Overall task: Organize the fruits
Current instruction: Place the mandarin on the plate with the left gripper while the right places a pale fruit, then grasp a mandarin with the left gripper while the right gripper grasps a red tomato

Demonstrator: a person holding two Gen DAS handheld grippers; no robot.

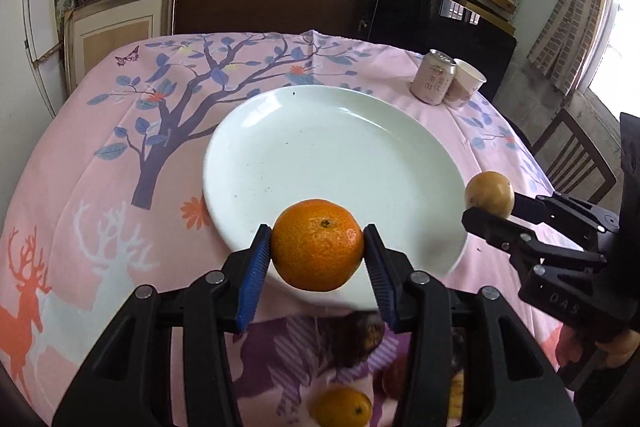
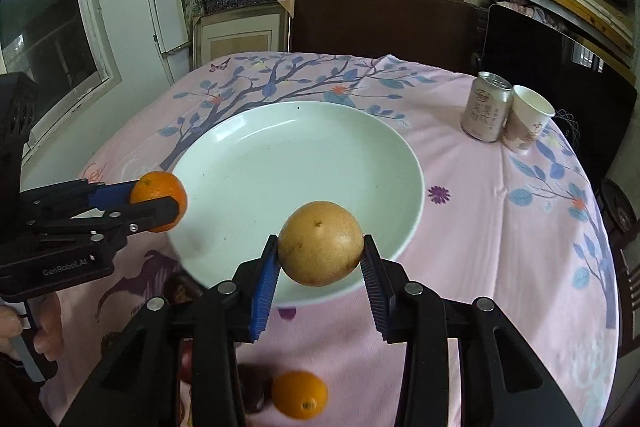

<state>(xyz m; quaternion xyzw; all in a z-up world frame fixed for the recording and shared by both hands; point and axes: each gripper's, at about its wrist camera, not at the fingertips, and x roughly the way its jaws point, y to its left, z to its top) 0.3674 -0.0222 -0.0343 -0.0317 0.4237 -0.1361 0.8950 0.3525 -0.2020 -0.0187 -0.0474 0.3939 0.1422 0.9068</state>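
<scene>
**Gripping one fruit in each tool above the white plate**

Holding an orange, the left gripper stood at the near-left rim of the white plate, its blue-padded fingers pressed against the fruit's two sides. The orange hung clear of the cloth with its stem dimple turned up and slightly toward the camera; being nearly round, it showed no clear long axis. The plate lay on the pink tablecloth, printed with a tree and deer.

To the right, the right gripper clamped a yellow-brown round fruit over the plate's near rim, a small dark dimple on its upper face pointing up. It too looked close to spherical.

Below both tools, near the table's front edge, a second orange lay blurred on the cloth, with dark reddish fruits just beside it, too blurred to identify.

Far right, a drink can stood upright, touching a paper cup.
</scene>
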